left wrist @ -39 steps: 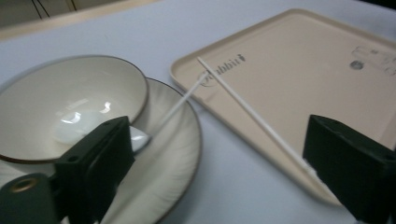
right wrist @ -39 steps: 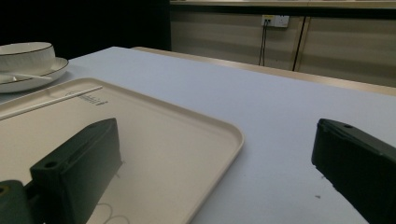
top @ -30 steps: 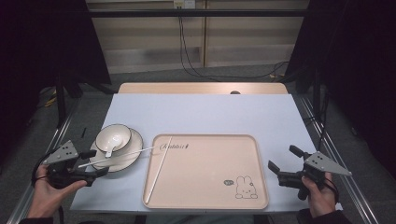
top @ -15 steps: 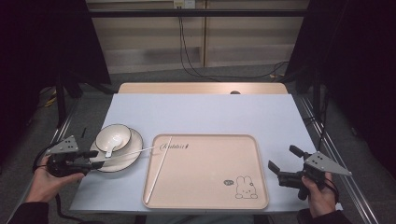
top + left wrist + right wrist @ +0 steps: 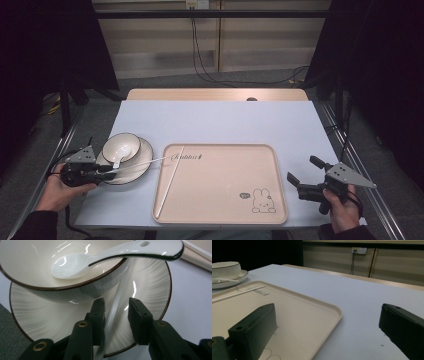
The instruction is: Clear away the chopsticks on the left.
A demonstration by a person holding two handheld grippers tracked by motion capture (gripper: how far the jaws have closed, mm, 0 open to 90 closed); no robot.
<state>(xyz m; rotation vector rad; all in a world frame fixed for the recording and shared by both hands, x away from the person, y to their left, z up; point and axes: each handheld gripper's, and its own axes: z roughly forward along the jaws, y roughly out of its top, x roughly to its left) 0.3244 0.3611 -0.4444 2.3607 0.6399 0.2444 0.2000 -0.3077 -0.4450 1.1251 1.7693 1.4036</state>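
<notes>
1. Straddling a white chopstick (image 5: 113, 312), the left tongs (image 5: 116, 315) sit low over the plate (image 5: 155, 290), jaws partly apart. The stick runs up the gap, close against the left-hand pad; contact with the other pad is not evident, so no firm hold is judged yet.
2. Right tongs (image 5: 306, 176) hang wide apart with nothing between the jaws, just off the tray's (image 5: 280, 220) right edge above the worktop (image 5: 220, 120).
3. Step in hand, as a judgement: picking this chopstick off the plate. To do it well, centre the stick between the pads before pinching, keep the jaws level with the stick's axis so it does not roll out, and lift gently, since its far end reaches toward the tray rim and the bowl (image 5: 75, 290) stands very near.
4. Chopstick appearance: slim, smooth, glossy white, likely slippery. A second chopstick (image 5: 169, 182) lies inside the tray along its left side, slanted.
5. Bowl sits on the plate at the worktop's left, cream with a dark rim line. A white ceramic spoon (image 5: 105, 257) rests in it, handle over the rim, a small hole near the handle end.
6. Tray: pale beige, a rabbit drawing (image 5: 262, 200) near its right front corner, lettering near the top left.
</notes>
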